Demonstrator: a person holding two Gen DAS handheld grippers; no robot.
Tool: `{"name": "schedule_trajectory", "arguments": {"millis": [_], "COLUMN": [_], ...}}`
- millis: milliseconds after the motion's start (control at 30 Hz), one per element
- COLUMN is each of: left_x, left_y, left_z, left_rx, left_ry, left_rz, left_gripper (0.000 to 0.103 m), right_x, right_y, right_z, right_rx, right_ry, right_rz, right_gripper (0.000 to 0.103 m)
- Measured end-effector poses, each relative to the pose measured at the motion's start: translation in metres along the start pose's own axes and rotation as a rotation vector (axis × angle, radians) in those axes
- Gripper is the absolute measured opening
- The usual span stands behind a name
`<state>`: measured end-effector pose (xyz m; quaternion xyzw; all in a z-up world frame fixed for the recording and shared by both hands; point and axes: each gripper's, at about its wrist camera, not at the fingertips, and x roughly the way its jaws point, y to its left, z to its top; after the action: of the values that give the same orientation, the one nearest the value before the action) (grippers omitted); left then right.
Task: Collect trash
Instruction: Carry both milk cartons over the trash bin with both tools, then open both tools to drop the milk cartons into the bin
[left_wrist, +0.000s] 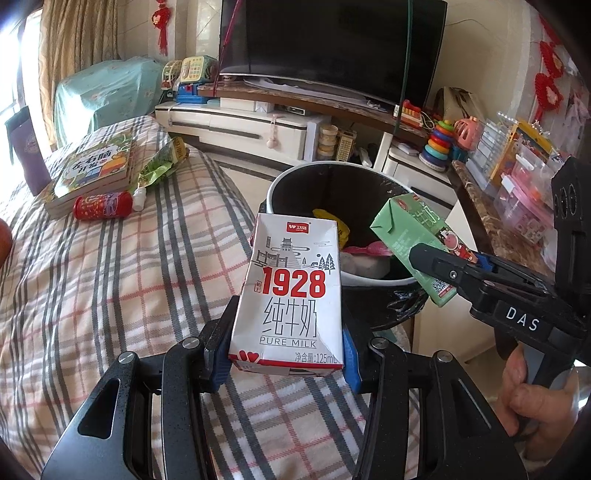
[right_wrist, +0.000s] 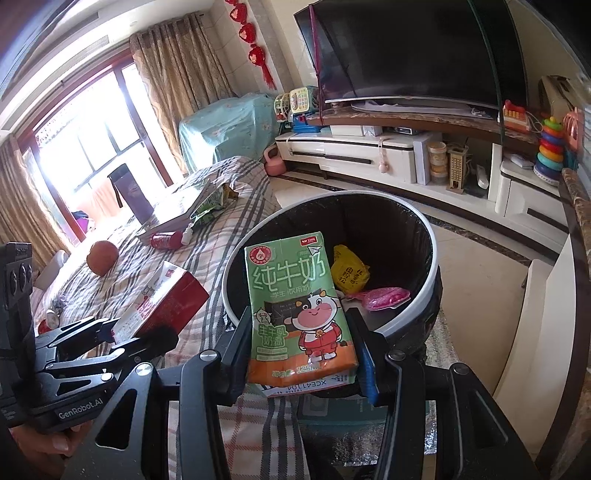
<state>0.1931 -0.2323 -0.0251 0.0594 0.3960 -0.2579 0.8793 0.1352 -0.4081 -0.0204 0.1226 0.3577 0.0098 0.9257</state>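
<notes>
The white and red cardboard milk carton (left_wrist: 290, 295), clamped low in the left gripper (left_wrist: 284, 356), sat at centre frame short of the black-lined round bin (left_wrist: 328, 177); released there, it would likely have landed on the checked blanket (left_wrist: 110, 295). The right gripper (right_wrist: 306, 354), angled downward, gripped the green cardboard milk carton (right_wrist: 299, 310) over the bin's near rim.

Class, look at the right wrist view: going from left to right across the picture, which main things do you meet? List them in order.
Orange fruit → red and white carton in the left gripper → green milk carton in the right gripper → yellow bag in the bin → ring-stacker toy.
</notes>
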Motion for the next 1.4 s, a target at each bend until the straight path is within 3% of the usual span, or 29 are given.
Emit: {"name": "schedule_trajectory", "arguments": {"millis": [1400], "left_x": [0.032], "left_y": [-0.022], "left_z": [0.04], "left_rx": [0.061], "left_ry": [0.009], "left_rz": [-0.002], "left_gripper": [0.046], "right_x": [0.02], "right_y": [-0.027], "right_z": [0.032], "right_rx": [-0.031], "right_ry": [0.034], "right_rz": [-0.074], "right_gripper": [0.048]}}
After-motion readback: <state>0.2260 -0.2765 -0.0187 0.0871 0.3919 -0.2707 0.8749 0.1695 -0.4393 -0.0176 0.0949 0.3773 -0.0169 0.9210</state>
